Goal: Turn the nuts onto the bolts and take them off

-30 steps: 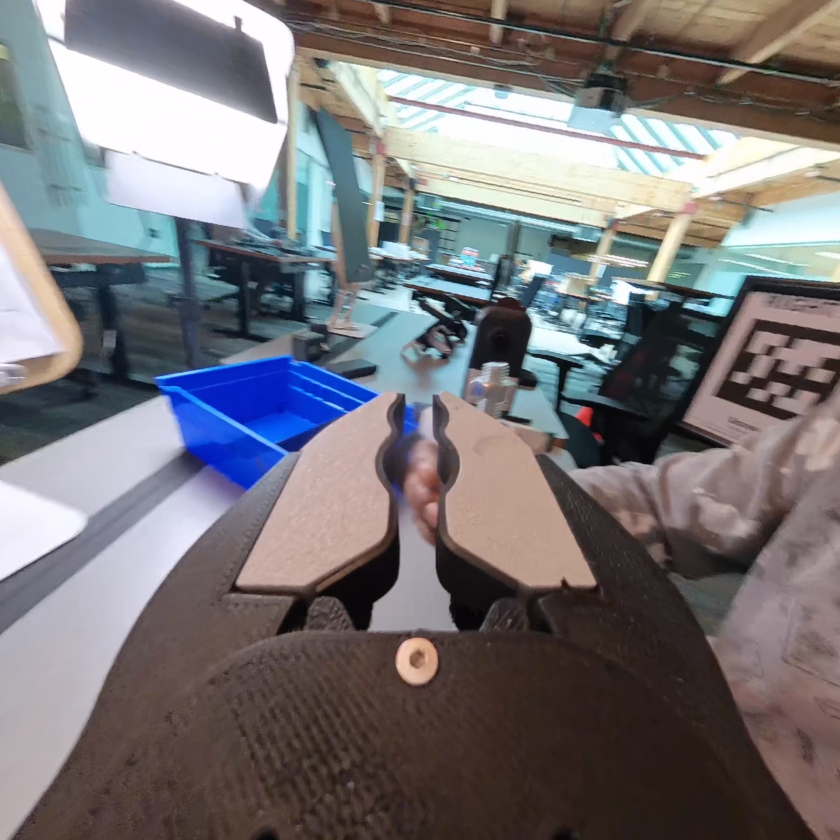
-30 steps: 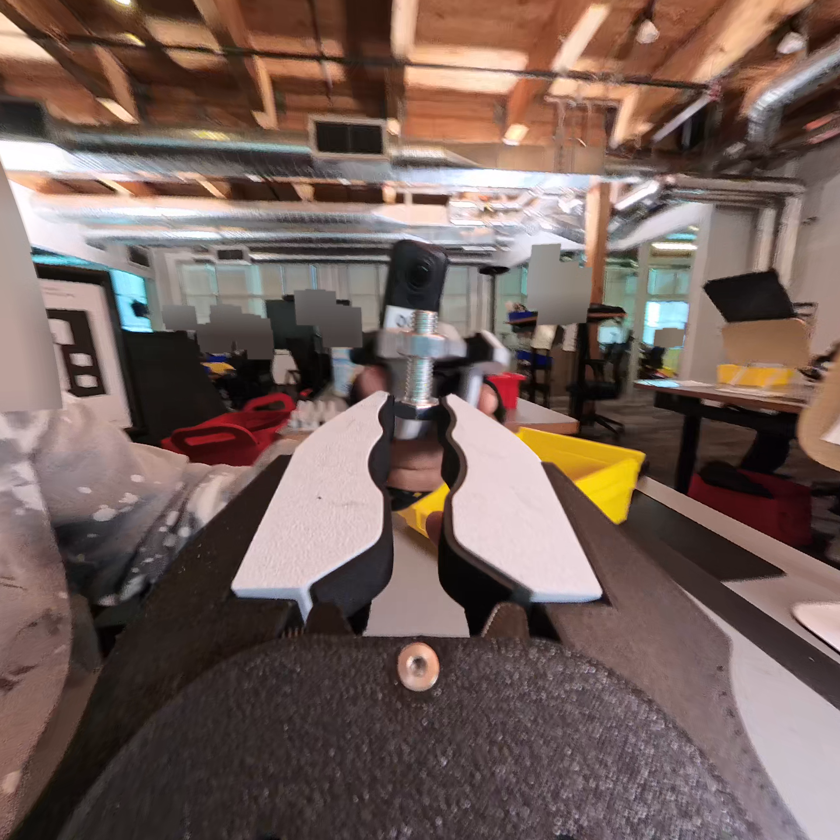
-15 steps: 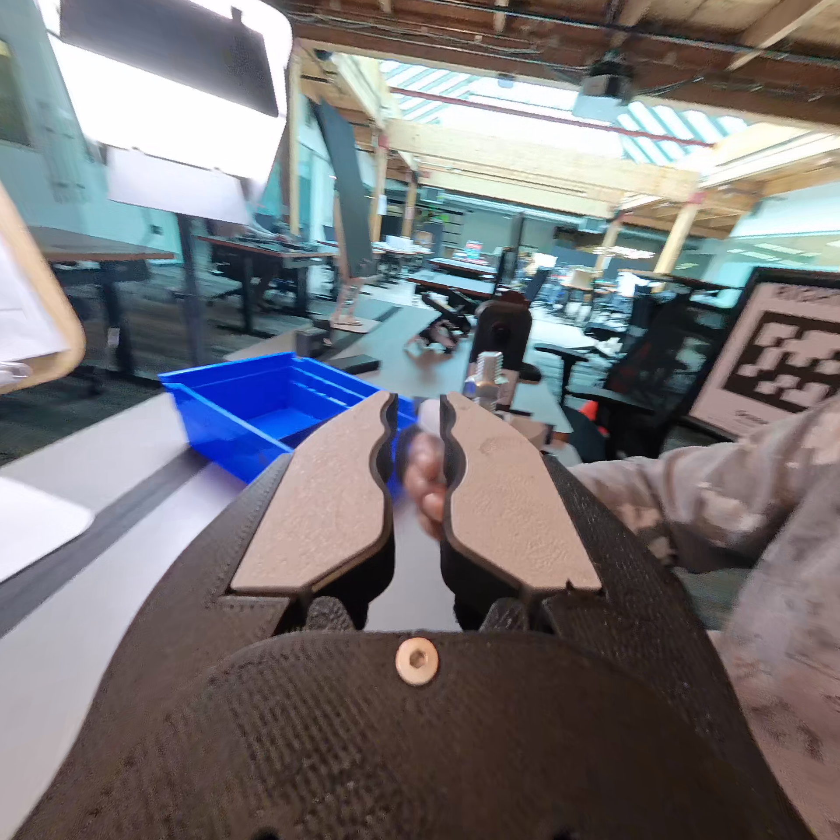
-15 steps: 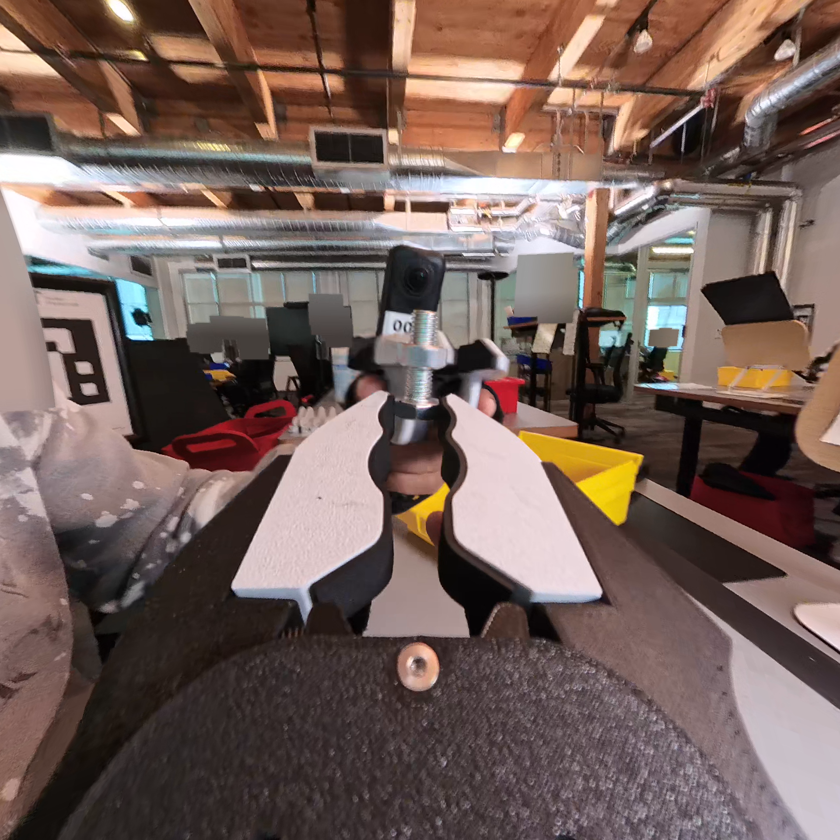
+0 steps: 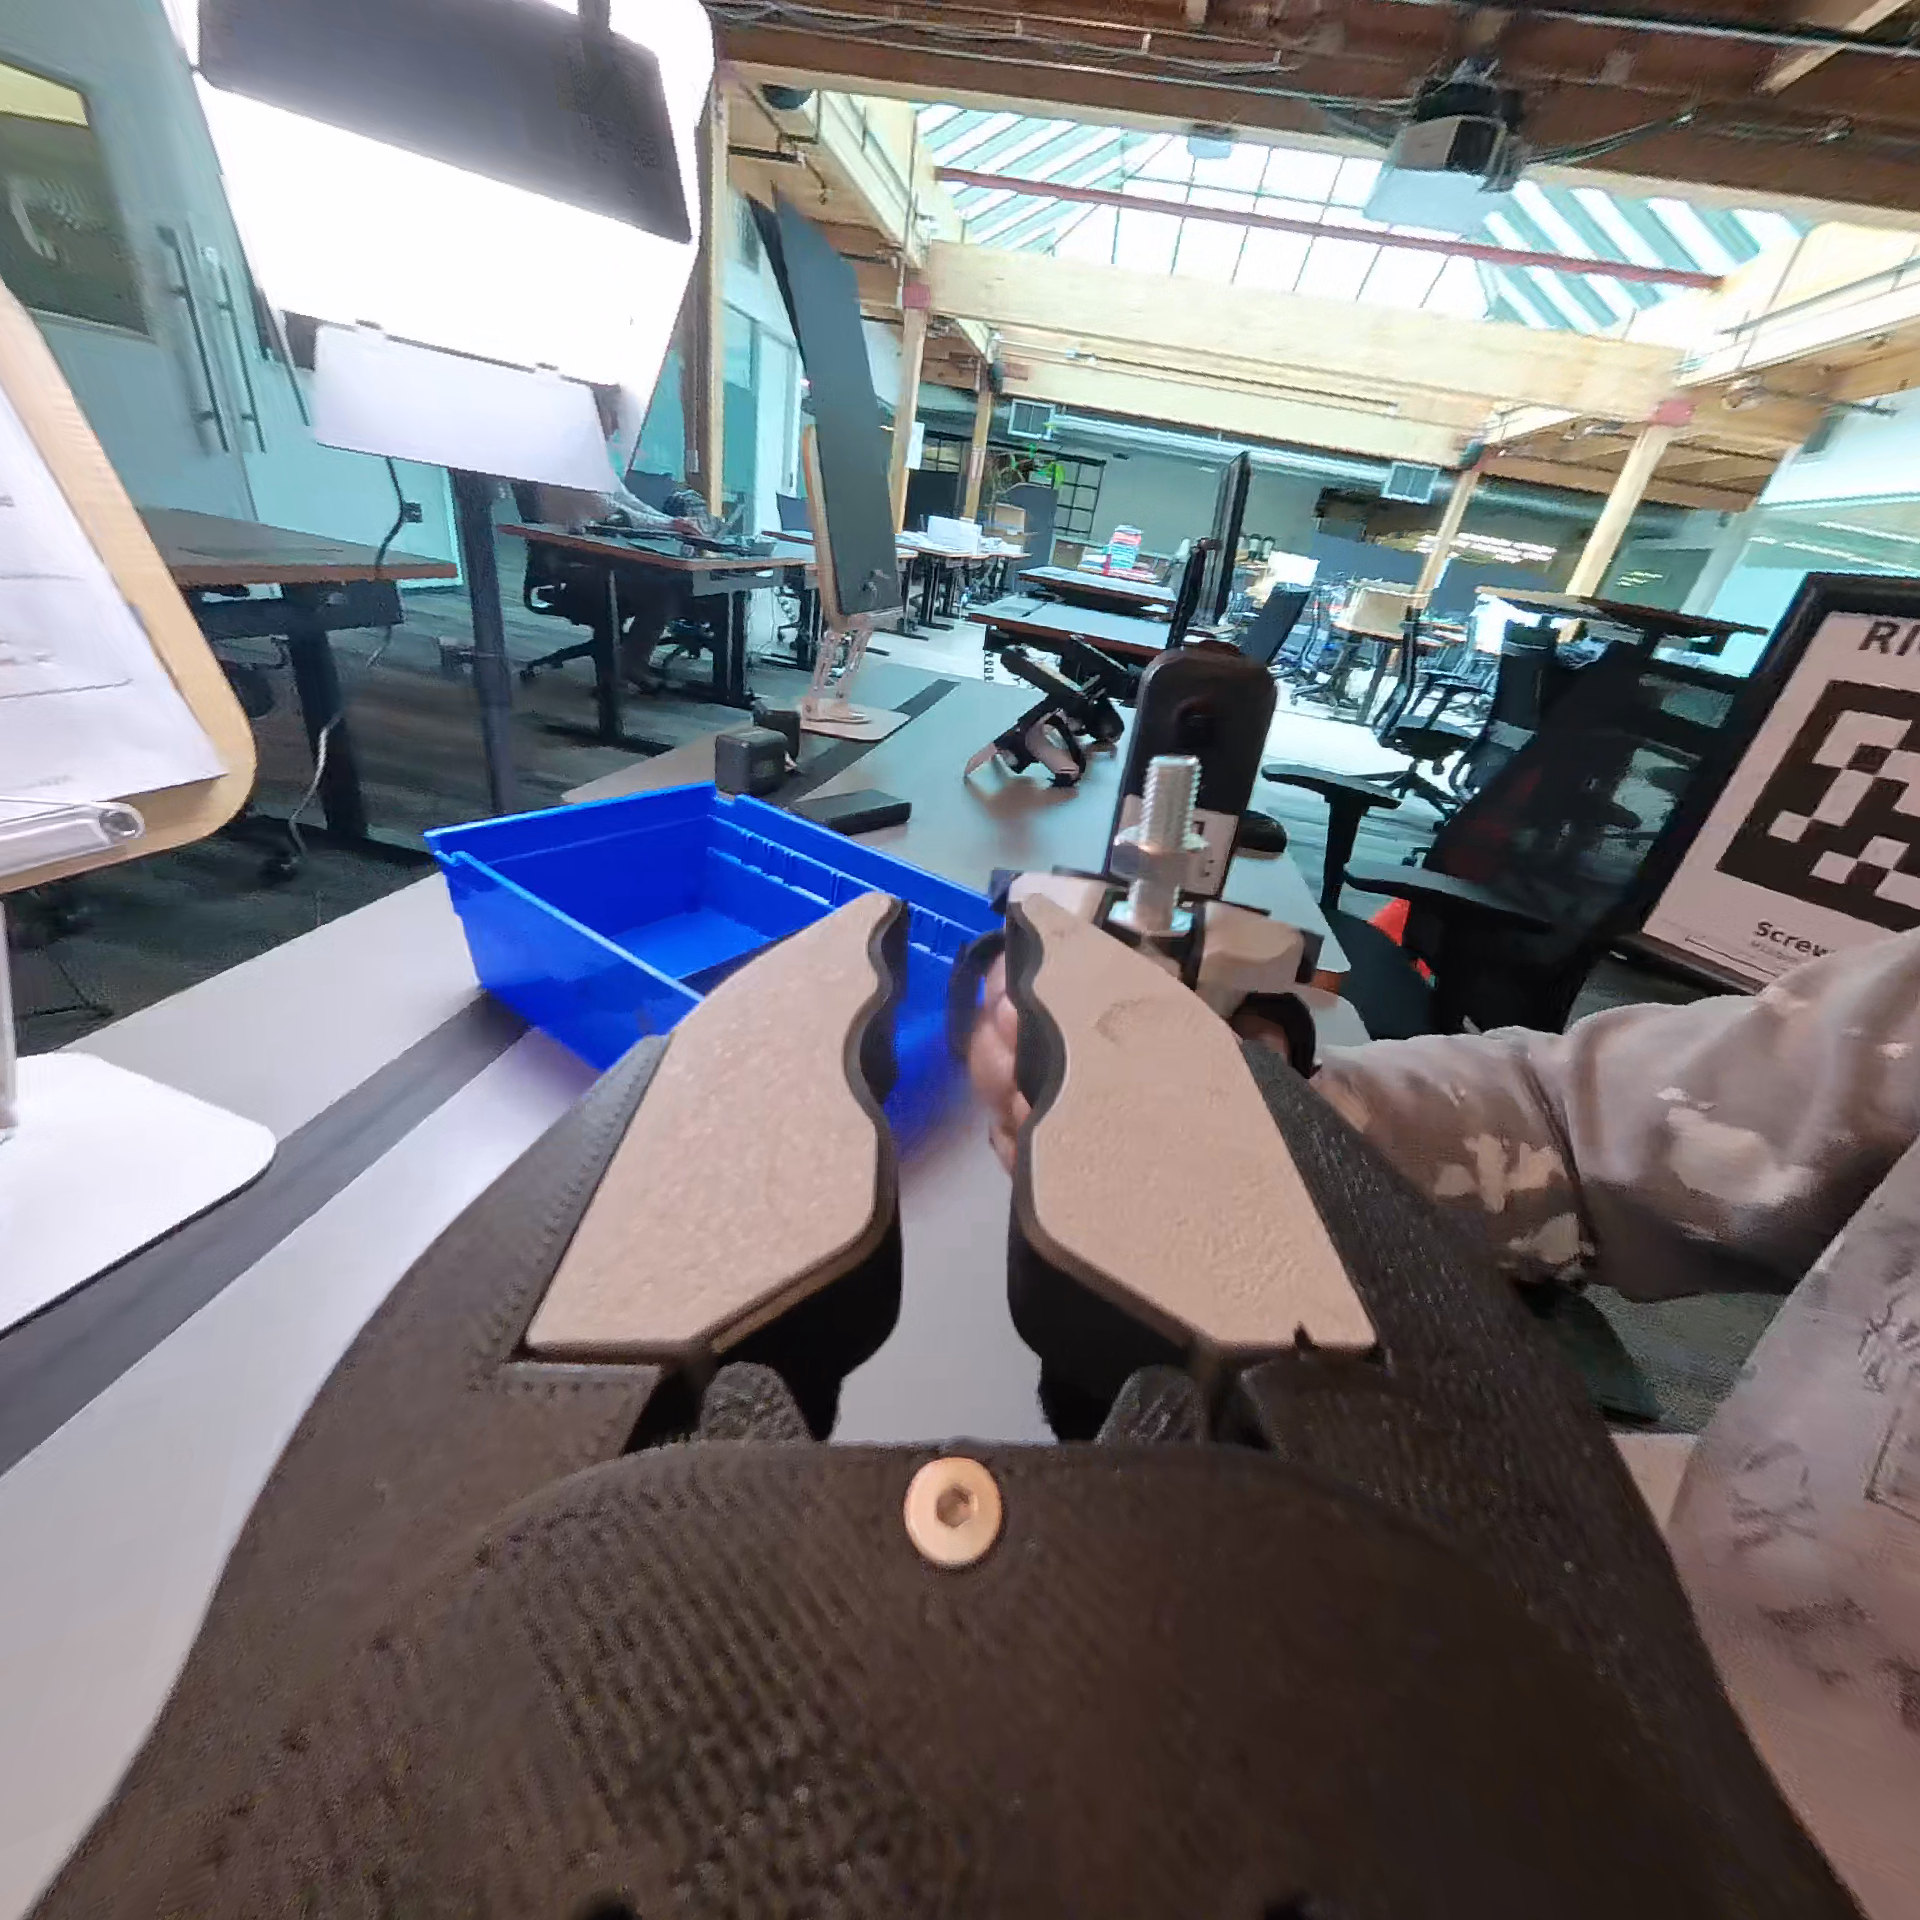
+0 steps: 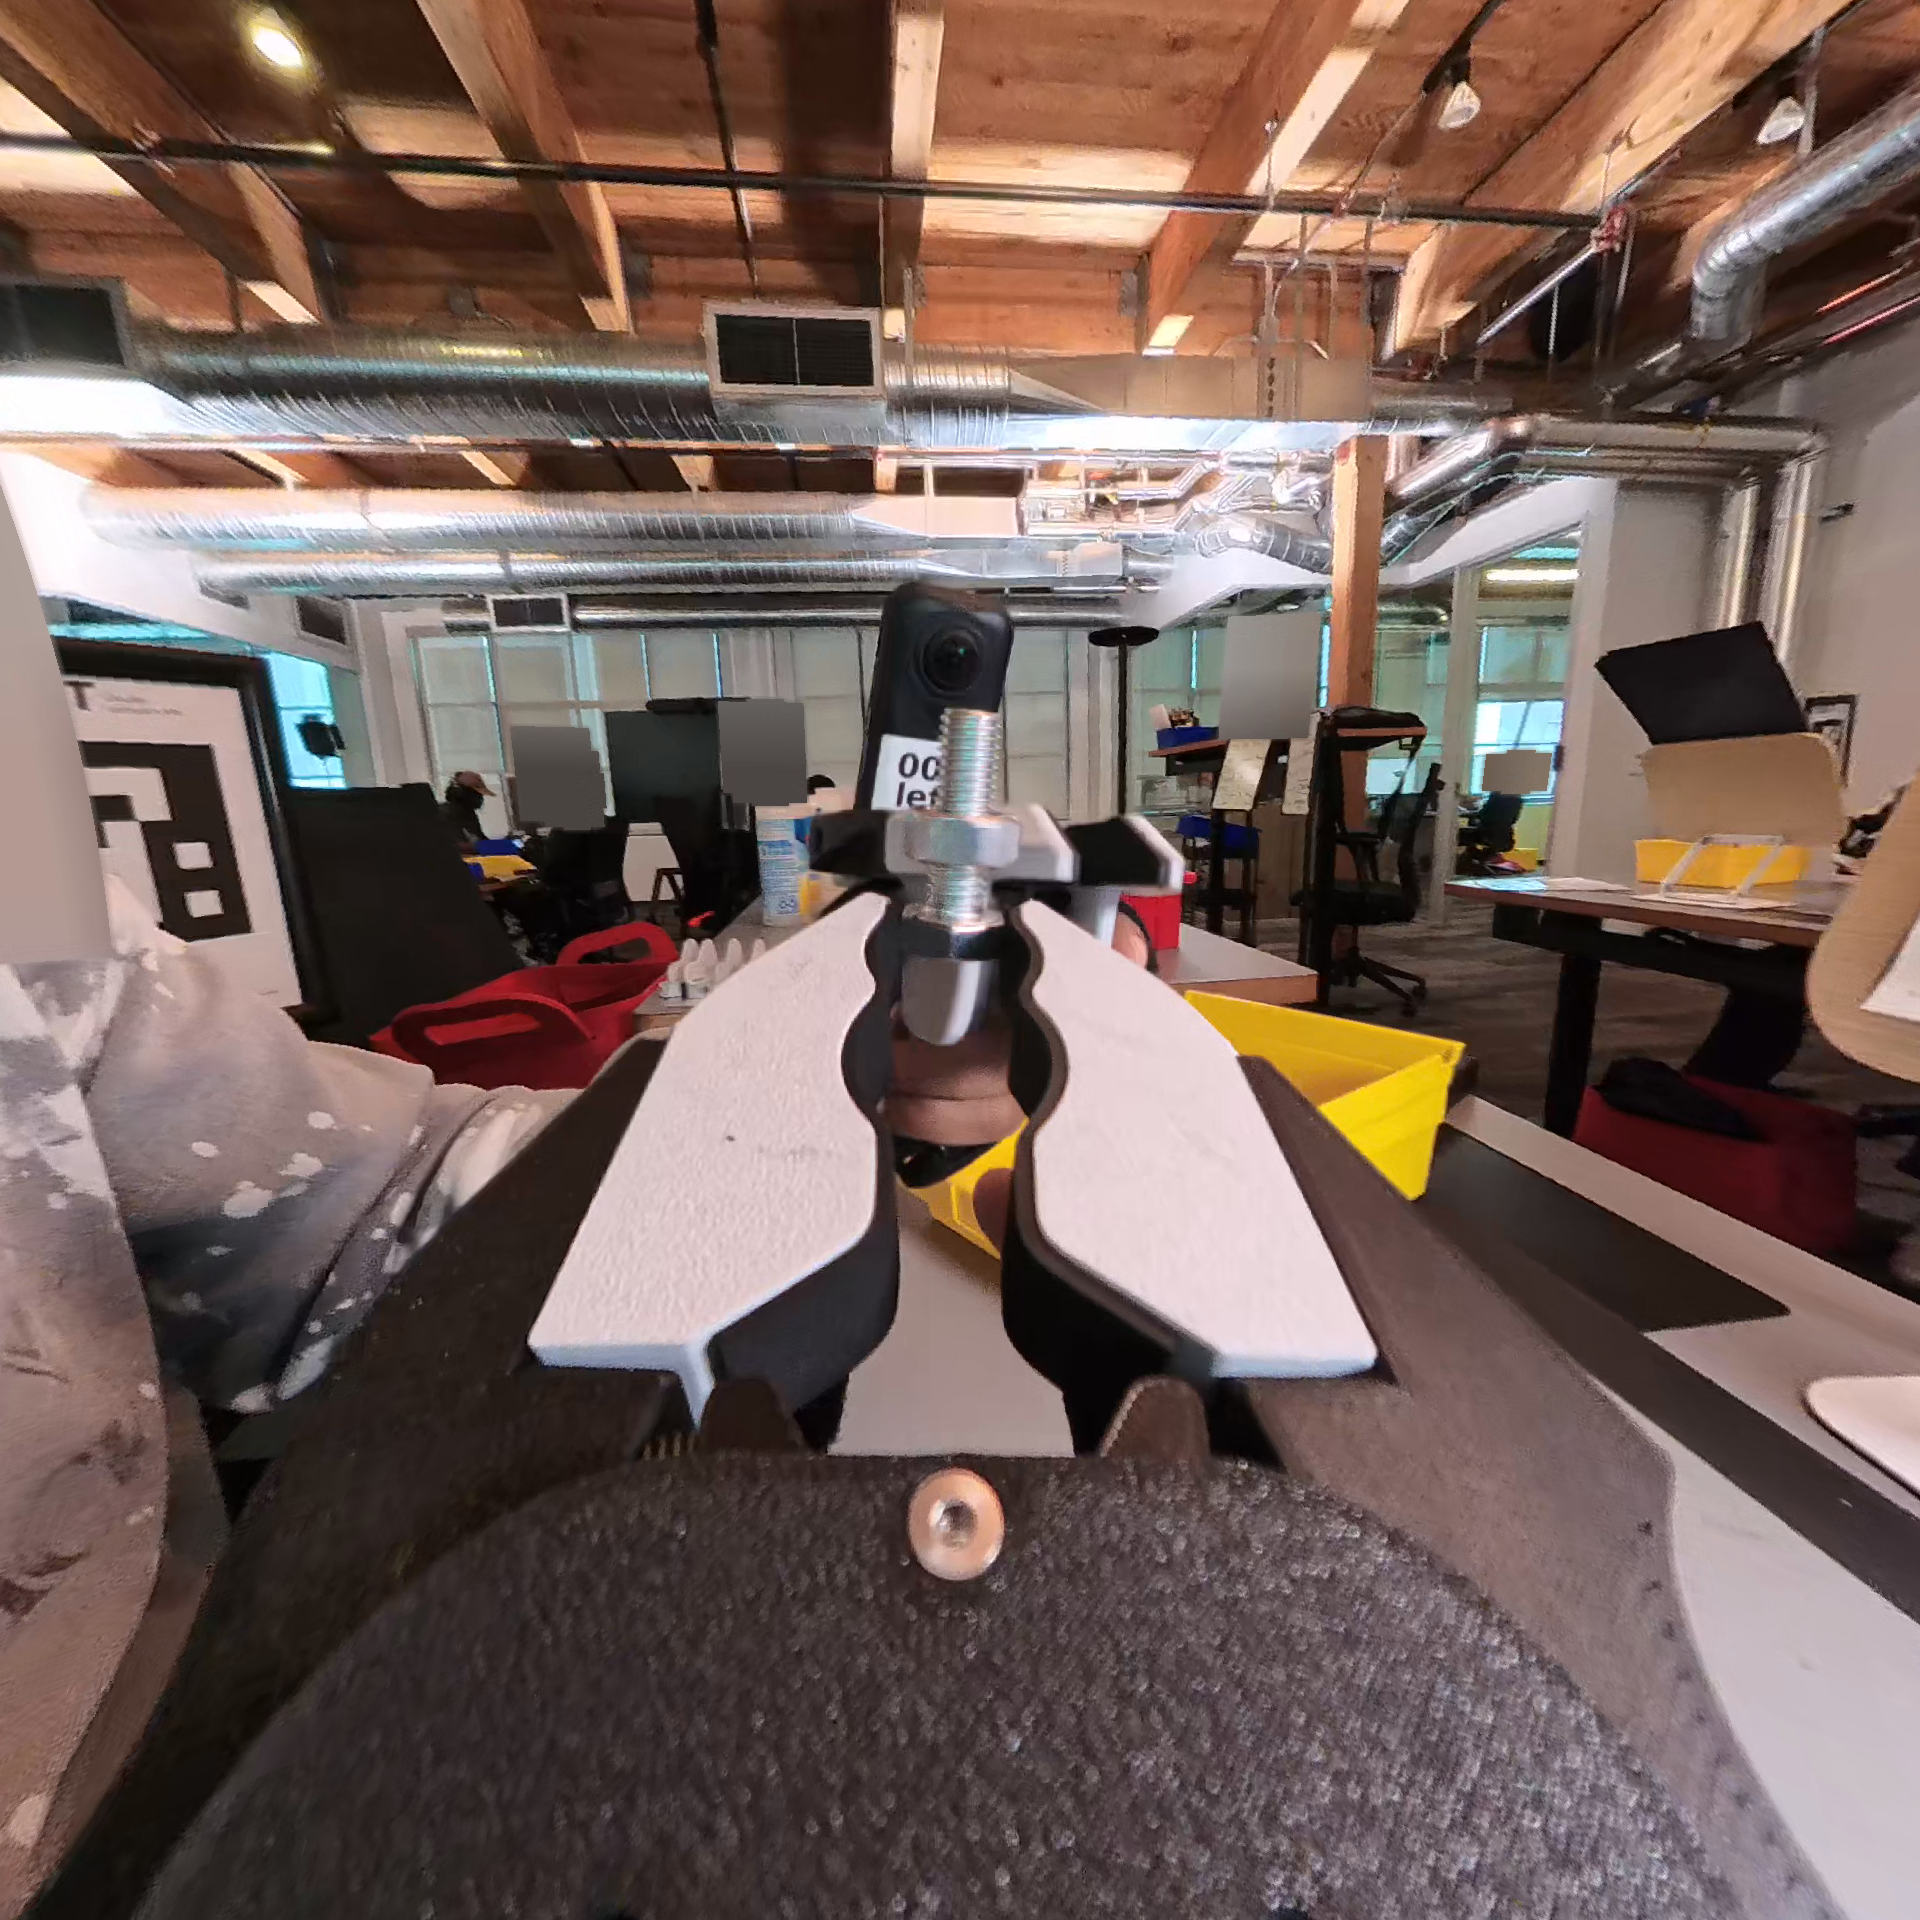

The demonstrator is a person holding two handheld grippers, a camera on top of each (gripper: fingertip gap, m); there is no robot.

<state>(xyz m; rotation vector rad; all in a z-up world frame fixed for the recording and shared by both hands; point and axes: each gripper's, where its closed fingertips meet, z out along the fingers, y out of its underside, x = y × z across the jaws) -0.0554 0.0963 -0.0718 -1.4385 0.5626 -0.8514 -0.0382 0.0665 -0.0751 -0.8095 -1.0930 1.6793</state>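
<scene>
My right gripper (image 6: pixel 951 914) is shut on the head end of a silver bolt (image 6: pixel 968 758) and holds it upright above the table. A hex nut (image 6: pixel 954 844) sits partway down the thread. My left gripper (image 5: pixel 951 920) faces it. Its jaws are a small gap apart with nothing between them. In the left wrist view the bolt (image 5: pixel 1169 790) and nut (image 5: pixel 1153 862) stand just right of my right finger, held by the right gripper (image 5: pixel 1195 935). In the right wrist view the left gripper's fingertips (image 6: pixel 1127 847) show on both sides behind the nut. I cannot tell whether they touch it.
A blue bin (image 5: pixel 582 914) sits on the grey table (image 5: pixel 312 1039) ahead on the left. A yellow bin (image 6: pixel 1340 1070) sits on the table past the right gripper. A white stand base (image 5: pixel 104 1174) is at the left edge. A person's sleeve (image 5: pixel 1558 1122) reaches in from the right.
The bolt now sits slightly farther right of my left fingertips and shows more clearly. The right gripper keeps its hold on the bolt, and the nut stays at about the same height.
</scene>
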